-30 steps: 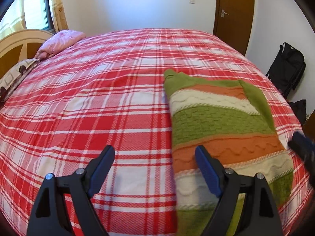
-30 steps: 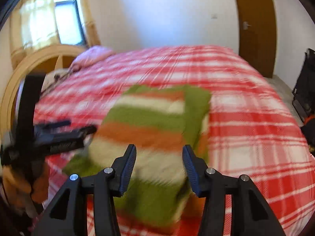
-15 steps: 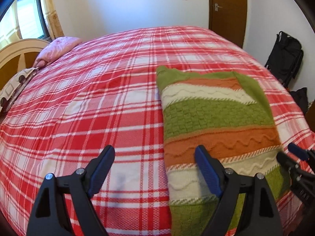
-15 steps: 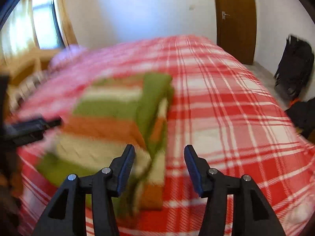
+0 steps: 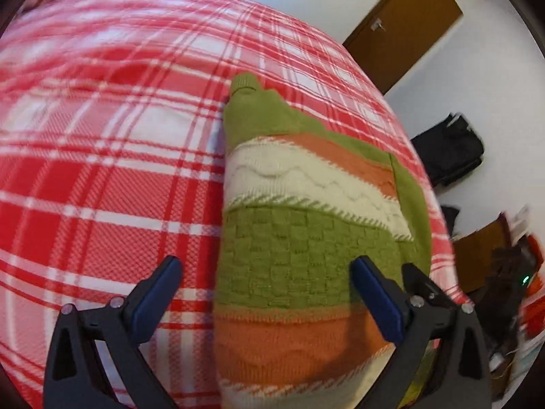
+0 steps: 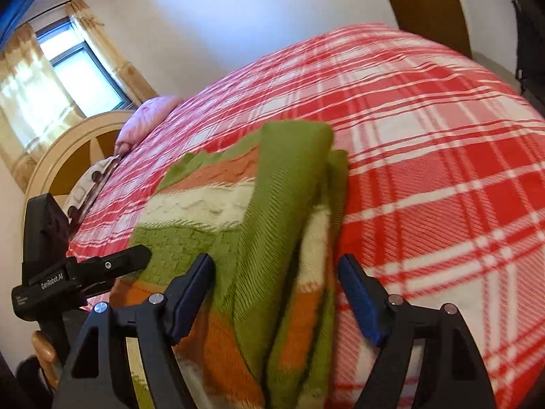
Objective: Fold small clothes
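Observation:
A knitted sweater (image 5: 289,245) in green, orange and cream stripes lies folded on the red and white plaid bed cover (image 5: 102,170), with a green sleeve laid over its right side. My left gripper (image 5: 265,266) hangs just above the sweater's left edge, its jaws opening, and that edge lies between them untouched. In the right wrist view my right gripper (image 6: 276,260) straddles the sweater's (image 6: 204,204) right folded edge, its jaws also opening and not pressing the cloth. A black finger (image 6: 115,264) of the left gripper shows over the sweater's left side.
A pink pillow (image 6: 146,119) and a curved wooden headboard (image 6: 68,143) sit at the far left under a window (image 6: 78,64). A brown door (image 5: 402,24) and a black bag (image 5: 449,150) stand past the bed's right side. Wide plaid cover (image 6: 442,170) stretches right of the sweater.
Both grippers have dropped closer to the sweater and rolled. Both pairs of jaws stand wider. The left now spans the sweater's left edge, the right its folded right edge.

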Motion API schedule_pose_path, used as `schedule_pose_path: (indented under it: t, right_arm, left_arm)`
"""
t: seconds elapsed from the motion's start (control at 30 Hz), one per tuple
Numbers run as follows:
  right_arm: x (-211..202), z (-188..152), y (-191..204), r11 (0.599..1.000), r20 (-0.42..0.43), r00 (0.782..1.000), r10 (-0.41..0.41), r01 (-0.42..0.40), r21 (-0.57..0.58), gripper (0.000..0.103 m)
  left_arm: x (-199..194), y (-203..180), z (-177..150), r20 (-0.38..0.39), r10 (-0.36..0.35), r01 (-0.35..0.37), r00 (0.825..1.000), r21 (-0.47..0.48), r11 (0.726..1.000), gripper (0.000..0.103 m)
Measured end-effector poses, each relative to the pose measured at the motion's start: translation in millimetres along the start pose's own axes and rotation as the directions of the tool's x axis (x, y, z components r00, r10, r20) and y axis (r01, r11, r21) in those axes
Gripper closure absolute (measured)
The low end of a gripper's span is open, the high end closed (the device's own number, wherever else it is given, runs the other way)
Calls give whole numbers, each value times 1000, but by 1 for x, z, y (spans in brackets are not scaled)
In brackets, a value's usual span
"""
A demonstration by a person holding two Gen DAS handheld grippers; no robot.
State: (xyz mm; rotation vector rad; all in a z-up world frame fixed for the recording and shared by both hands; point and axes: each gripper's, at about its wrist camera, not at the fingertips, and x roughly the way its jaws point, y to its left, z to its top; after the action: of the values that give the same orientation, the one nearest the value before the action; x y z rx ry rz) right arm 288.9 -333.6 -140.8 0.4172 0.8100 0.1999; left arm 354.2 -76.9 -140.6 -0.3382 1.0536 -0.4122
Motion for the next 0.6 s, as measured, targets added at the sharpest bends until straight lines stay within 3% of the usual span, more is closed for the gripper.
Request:
schedule_pose_path:
  t: [0.03,0.1,0.13,0.17,0.2,0.37,0.47,0.6]
  right_arm:
    - [3,2,2,1000,-6,1000,6,-6,-6,27]
    - [8,5,6,1000,-24,999,22,-23,-19,41]
    - [10,6,7,999,-28,999,39,-40,-15,52]
    - [8,6,8,998,-28,998,61,-61,2,60]
    - [7,5,9,998,-25,998,64,-64,10,62]
    - [-20,2,36,999,40,999,9,-8,-42,68]
    - [-59,2,55,998,122,993,9,-1,-68,68]
    - [-108,-1,52,997,206,978,-32,46,-63,68]
  left_arm:
    - [1,-1,0,8,-7,7,1000,9,1000,2]
    - [4,-8,0,14,-16,15,1000,49,999,10]
    - [5,-11,0,12,-42,41,999,67,997,28]
    - [8,-14,-1,4,-61,60,998,76,995,33]
    - [8,-17,-2,14,-47,46,999,80,996,34]
    - [-3,-32,-6,53,-35,29,998,109,994,62]
    - [-15,-46,-7,79,-5,-6,997,137,991,65]
    - [-31,-67,-14,89,-46,28,995,198,980,65]
